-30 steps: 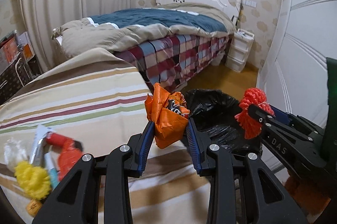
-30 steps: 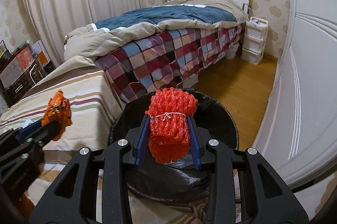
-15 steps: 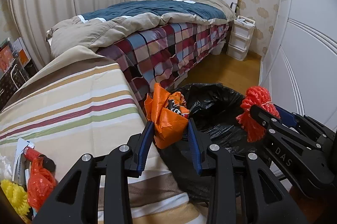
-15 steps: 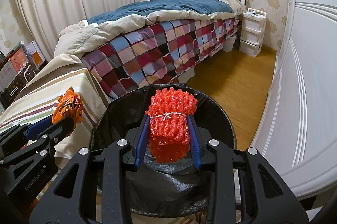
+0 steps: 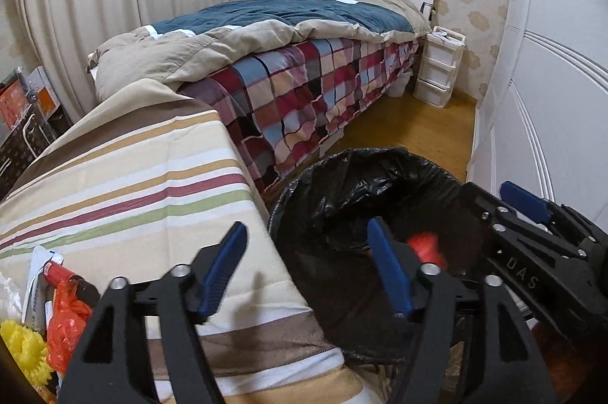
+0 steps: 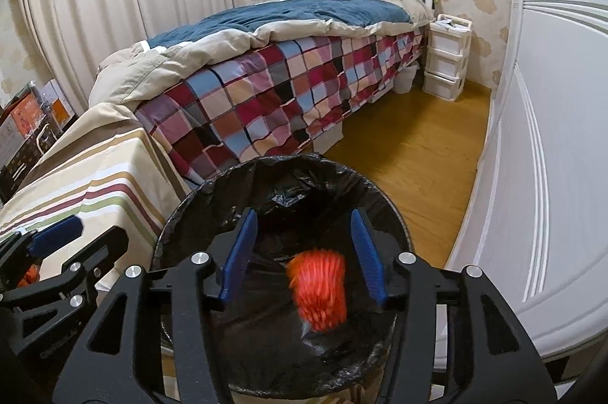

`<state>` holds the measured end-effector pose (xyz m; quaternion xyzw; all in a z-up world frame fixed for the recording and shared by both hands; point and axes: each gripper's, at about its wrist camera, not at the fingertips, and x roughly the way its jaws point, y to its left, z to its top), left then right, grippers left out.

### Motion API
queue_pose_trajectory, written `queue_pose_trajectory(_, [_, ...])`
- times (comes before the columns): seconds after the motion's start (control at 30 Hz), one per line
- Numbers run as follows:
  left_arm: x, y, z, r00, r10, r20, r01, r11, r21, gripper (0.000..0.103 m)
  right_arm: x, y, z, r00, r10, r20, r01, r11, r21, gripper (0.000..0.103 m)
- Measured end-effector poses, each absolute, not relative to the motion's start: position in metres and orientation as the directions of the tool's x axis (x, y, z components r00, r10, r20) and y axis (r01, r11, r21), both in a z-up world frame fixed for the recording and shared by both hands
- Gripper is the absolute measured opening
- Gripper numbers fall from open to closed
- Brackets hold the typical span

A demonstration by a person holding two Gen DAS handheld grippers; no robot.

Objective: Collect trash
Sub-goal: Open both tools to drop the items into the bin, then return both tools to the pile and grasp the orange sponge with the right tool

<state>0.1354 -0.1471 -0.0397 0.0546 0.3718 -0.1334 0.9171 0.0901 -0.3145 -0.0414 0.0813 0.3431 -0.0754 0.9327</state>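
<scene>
Both grippers have just been opening over the bin. My right gripper [image 6: 304, 252] stands with its jaws apart and nothing between the pads; the red mesh bundle [image 6: 318, 290] shows blurred below them, inside the black bin bag [image 6: 212, 199], apparently dropping. My left gripper [image 5: 307, 271] is likewise spread and empty, hanging over the seam between the striped cloth [image 5: 125, 176] and the bin's near rim; I can't pick out the orange wrapper it would have let go, only a red blur [image 5: 425, 244] deep in the bag beside its right finger.

What remains, as I judge it, is the small heap at the lower left of the left view: a yellow bundle [image 5: 22, 351], an orange scrap [image 5: 64, 324] and a red-capped tube [image 5: 57, 273] on white paper. That heap lies to the left of the left gripper, on the cloth, well away from the bin. The left hand is clearly nearer, so I'd swing that one back first; the right gripper [image 5: 532, 244] sits on the bin's far side from it.
</scene>
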Motion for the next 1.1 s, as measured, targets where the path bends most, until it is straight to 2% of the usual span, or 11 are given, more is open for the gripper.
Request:
queue_pose_trajectory(0.13, [0.128, -0.139, -0.032, 0.706, -0.194, -0.681, 0.263, 0.965, -0.002, 0.077, 0.082, -0.317, -0.036, 0.758, -0.099, -0.644, 0.214, 0.971, 0.103, 0.059])
queue_pose_trajectory(0.37, [0.103, -0.118, -0.020, 0.728, -0.171, -0.664, 0.236, 0.972, 0.009, 0.079, 0.062, -0.307, -0.026, 0.767, -0.102, -0.634, 0.212, 0.972, 0.100, 0.067])
queue_pose_trajectory(0.7, [0.058, -0.069, -0.011, 0.742, -0.135, -0.656, 0.183, 0.983, 0.005, 0.080, 0.021, -0.269, -0.024, 0.766, -0.050, -0.641, 0.163, 0.979, 0.118, 0.068])
queue_pose_trajectory(1.1, [0.007, 0.011, -0.011, 0.754, -0.036, -0.656, 0.057, 0.998, 0.011, 0.080, -0.018, -0.200, -0.023, 0.756, 0.060, -0.652, 0.014, 0.994, 0.108, 0.068])
